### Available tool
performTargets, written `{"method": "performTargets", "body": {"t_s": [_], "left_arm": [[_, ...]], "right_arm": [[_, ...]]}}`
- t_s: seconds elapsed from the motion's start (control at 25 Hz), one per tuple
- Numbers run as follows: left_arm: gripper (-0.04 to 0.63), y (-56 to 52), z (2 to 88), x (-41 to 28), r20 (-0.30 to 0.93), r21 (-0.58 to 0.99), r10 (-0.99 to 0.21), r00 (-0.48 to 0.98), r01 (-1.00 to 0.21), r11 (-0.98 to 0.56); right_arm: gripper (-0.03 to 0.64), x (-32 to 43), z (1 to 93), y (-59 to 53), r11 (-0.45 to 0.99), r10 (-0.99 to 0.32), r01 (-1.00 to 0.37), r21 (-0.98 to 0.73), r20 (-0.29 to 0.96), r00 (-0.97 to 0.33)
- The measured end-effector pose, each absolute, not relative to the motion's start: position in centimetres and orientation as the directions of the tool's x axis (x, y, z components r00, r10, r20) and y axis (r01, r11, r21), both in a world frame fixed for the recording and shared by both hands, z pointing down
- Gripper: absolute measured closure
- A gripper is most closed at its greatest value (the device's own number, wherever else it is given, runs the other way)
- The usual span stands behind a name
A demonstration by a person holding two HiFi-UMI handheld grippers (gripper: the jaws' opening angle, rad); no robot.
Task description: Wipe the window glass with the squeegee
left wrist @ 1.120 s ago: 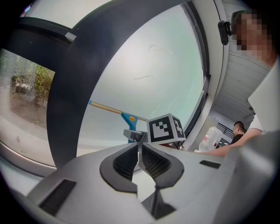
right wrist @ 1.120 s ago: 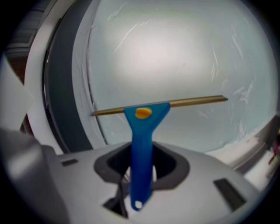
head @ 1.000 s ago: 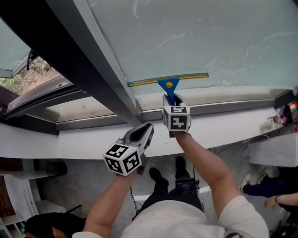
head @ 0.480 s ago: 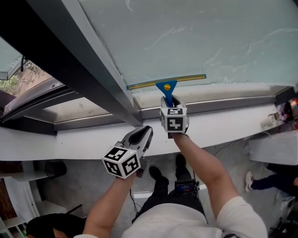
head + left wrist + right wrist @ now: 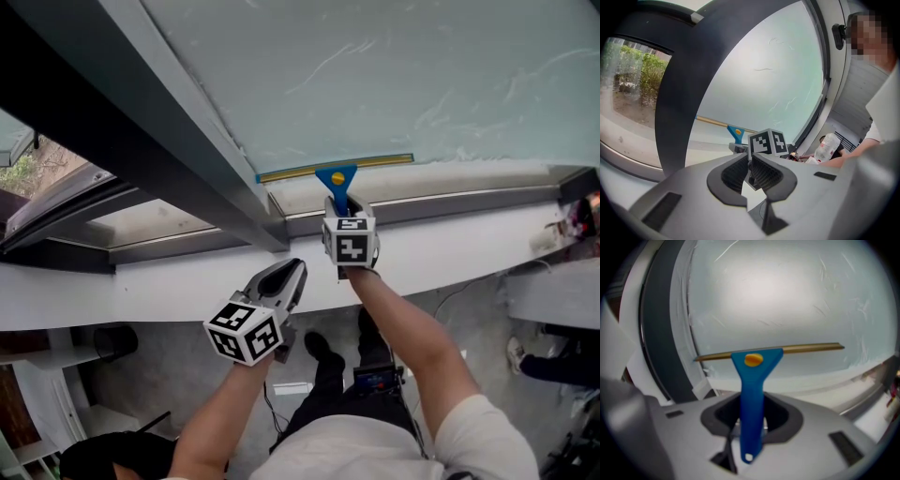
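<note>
A blue-handled squeegee (image 5: 337,178) with a yellow blade lies against the window glass (image 5: 403,75), its blade level near the pane's bottom edge. My right gripper (image 5: 343,208) is shut on the handle just above the sill. In the right gripper view the squeegee (image 5: 752,380) stands upright between the jaws, its blade across the glass (image 5: 778,296). My left gripper (image 5: 289,274) hangs lower left, below the sill, shut and holding nothing. In the left gripper view the left gripper (image 5: 751,171) points towards the squeegee (image 5: 736,133).
A dark window post (image 5: 159,141) runs diagonally just left of the blade. The white sill (image 5: 450,248) lies under the pane. An opened window shows at far left. A person's hand with a plastic bottle (image 5: 829,145) is at the right.
The squeegee and my right gripper have slid down the glass to its bottom edge. My left gripper has sunk a little, still shut.
</note>
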State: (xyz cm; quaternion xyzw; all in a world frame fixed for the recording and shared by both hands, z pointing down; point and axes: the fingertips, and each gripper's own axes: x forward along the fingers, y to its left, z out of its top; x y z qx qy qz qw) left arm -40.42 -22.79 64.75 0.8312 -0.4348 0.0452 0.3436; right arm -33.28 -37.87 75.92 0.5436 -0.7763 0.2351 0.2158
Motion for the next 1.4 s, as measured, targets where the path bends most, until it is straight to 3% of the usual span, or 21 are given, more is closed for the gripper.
{"method": "performTargets", "body": {"t_s": [1.4], "left_arm": [[0.542, -22.2, 68.0, -40.5, 0.407, 0.555, -0.661, 0.631, -0.745, -0.370]], "right_arm": [[0.474, -31.4, 84.1, -36.1, 0.311, -0.649, -0.949, -0.055, 0.717, -0.254]]}}
